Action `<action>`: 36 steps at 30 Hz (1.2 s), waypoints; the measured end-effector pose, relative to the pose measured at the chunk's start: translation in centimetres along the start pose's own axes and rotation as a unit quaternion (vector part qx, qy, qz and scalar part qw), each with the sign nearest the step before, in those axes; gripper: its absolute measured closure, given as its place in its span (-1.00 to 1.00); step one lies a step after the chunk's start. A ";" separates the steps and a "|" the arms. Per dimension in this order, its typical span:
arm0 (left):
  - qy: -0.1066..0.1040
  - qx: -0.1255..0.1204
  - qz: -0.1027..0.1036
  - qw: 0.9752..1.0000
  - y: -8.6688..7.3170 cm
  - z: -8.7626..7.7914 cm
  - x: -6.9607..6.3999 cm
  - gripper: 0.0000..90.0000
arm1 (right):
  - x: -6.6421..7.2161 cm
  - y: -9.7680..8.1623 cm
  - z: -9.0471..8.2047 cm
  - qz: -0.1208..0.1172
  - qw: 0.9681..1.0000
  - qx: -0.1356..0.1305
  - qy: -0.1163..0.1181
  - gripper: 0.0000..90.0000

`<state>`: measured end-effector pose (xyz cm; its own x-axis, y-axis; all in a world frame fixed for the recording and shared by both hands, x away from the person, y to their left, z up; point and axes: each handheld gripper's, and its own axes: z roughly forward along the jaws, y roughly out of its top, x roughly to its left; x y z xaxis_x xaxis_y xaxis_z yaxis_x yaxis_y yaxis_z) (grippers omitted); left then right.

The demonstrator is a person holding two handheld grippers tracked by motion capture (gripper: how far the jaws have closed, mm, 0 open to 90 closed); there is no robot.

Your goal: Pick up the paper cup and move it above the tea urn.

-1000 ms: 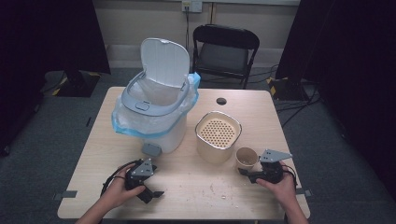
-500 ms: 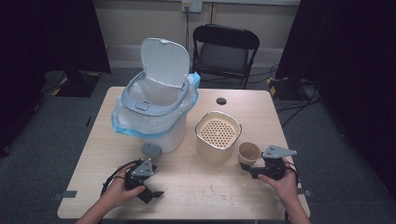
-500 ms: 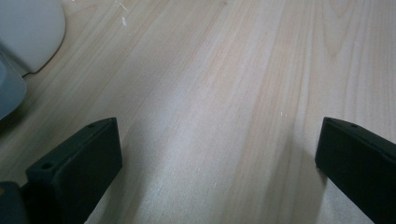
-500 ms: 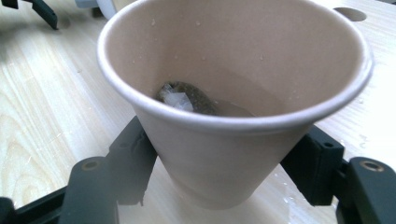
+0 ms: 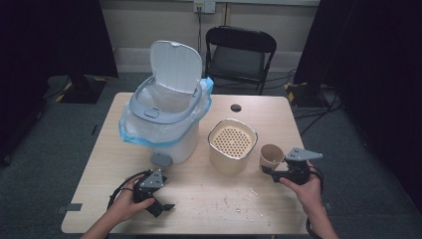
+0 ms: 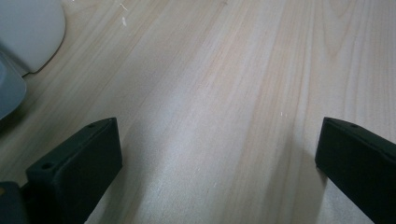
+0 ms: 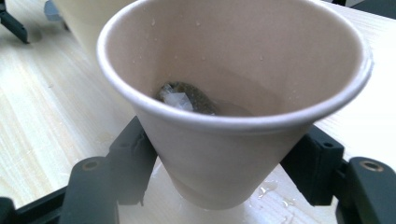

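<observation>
The paper cup [image 7: 233, 93] sits between the jaws of the right hand-held gripper [image 7: 219, 163], which are about half closed and pressed on its lower wall from both sides. The cup's long axis runs close to upright, mouth upward and tipped a little toward the gripper's camera, narrow base down. In the right gripper view its base shows just over a wet patch on the surface [image 7: 42, 121]; whether it touches there I cannot tell. Inside the cup lies a shallow pool of pale liquid with one dark lump and a pale, clear scrap on it. Droplets cling to the inner wall.

There is one cup, and two hand-held grippers. The left hand-held gripper [image 5: 158, 198] rests low on the surface, well apart from the right one, with its jaws spread wide and nothing between them, just bare wood.

Just beyond the cup, away from the right hand-held gripper, stands one cream container [image 5: 232, 146] with a perforated insert in its top, close beside the cup. Farther off on that same side is one white bin [image 5: 166, 117] with a blue liner and a raised lid, its grey pedal [image 5: 161, 159] just ahead of the left hand-held gripper. Crumbs [image 5: 244, 201] are scattered on the surface between the two grippers. One dark round hole [image 5: 236, 107] marks the surface's far edge, and one black folding chair [image 5: 240, 55] stands behind it.
</observation>
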<state>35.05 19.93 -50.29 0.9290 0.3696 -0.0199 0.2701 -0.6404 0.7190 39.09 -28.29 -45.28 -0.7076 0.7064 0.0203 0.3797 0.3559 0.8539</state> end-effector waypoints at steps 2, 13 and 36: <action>0.000 0.001 0.000 1.000 0.0 0.0 0.0 -1.00 | -0.2 0.2 0.1 0.000 1.000 0.001 -0.004 -0.28; 0.000 0.001 0.000 1.000 0.0 0.0 0.0 -1.00 | -1.0 1.5 0.9 0.003 1.000 0.004 -0.023 -0.27; 0.000 0.001 0.000 1.000 0.0 0.0 0.0 -1.00 | -3.1 4.9 1.7 0.012 0.999 -0.016 -0.045 -0.26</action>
<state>35.05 19.93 -50.28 0.9290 0.3694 -0.0202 0.2705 -0.6411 0.7182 44.17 -27.72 -42.06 -0.6409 0.7676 -0.0050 0.3763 0.3199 0.8695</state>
